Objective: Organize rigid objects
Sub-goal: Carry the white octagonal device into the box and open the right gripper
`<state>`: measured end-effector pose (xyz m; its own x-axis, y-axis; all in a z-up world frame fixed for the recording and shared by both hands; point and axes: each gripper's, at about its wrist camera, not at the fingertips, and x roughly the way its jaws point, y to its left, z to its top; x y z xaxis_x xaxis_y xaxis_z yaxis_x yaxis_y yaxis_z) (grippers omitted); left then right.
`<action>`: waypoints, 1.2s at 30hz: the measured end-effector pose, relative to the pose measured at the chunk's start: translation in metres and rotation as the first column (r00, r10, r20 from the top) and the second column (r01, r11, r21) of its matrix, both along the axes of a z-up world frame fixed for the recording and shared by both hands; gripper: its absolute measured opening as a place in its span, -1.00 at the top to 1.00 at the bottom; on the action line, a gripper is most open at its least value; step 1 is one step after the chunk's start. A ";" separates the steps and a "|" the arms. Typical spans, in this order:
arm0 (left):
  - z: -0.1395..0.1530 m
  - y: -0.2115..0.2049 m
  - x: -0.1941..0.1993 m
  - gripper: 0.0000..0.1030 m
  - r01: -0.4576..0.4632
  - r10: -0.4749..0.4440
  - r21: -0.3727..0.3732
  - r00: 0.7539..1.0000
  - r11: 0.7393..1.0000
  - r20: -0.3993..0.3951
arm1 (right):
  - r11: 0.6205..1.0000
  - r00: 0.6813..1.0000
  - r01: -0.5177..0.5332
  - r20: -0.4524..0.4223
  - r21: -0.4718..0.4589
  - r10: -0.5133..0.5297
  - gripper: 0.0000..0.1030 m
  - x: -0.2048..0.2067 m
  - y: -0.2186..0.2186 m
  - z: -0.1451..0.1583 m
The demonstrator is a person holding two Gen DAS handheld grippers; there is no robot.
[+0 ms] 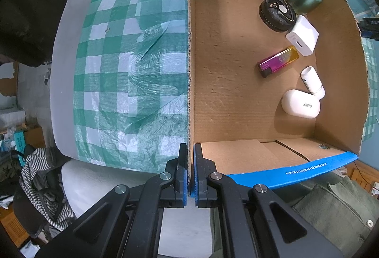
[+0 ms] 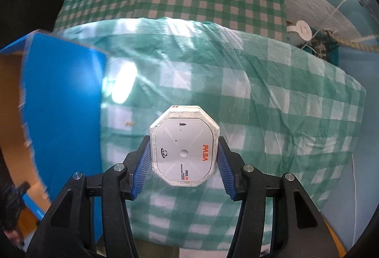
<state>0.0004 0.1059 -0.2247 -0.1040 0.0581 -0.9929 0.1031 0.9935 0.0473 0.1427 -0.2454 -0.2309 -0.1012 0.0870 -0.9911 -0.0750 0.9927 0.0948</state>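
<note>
White, octagonal PASA device (image 2: 184,147) sits clamped between the right gripper (image 2: 183,156)'s blue fingers (image 2: 142,169), flat face toward the camera, long axis running along them, above the green checked tabletop (image 2: 272,96); beside the left finger stands the blue-edged cardboard box (image 2: 61,101); left gripper (image 1: 190,169) pinches its wall.
</note>
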 end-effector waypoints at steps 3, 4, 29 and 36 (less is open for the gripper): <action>0.000 0.000 0.000 0.93 0.001 -0.001 -0.001 1.000 1.000 0.002 | 0.999 0.999 -0.037 0.010 -0.002 0.037 -0.03 -0.006 0.007 0.018; 0.000 0.000 0.000 0.93 0.001 -0.001 -0.001 1.000 1.000 0.002 | 0.999 0.999 -0.049 0.015 -0.002 0.049 -0.03 -0.008 0.009 0.025; 0.003 -0.002 -0.001 0.93 0.013 -0.013 0.004 1.000 1.000 0.008 | 0.931 0.927 -0.363 0.112 0.041 0.357 -0.04 -0.037 0.121 0.096; 0.003 -0.002 -0.001 0.93 0.014 -0.014 0.005 1.000 1.000 0.008 | 0.903 0.900 -0.429 0.104 0.024 0.424 -0.04 -0.035 0.152 0.080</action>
<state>-0.0006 0.1036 -0.2212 -0.0949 0.0648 -0.9934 0.1167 0.9917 0.0535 0.1082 -0.0931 -0.1514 -0.0451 0.1011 -0.9939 -0.5009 0.8585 0.1100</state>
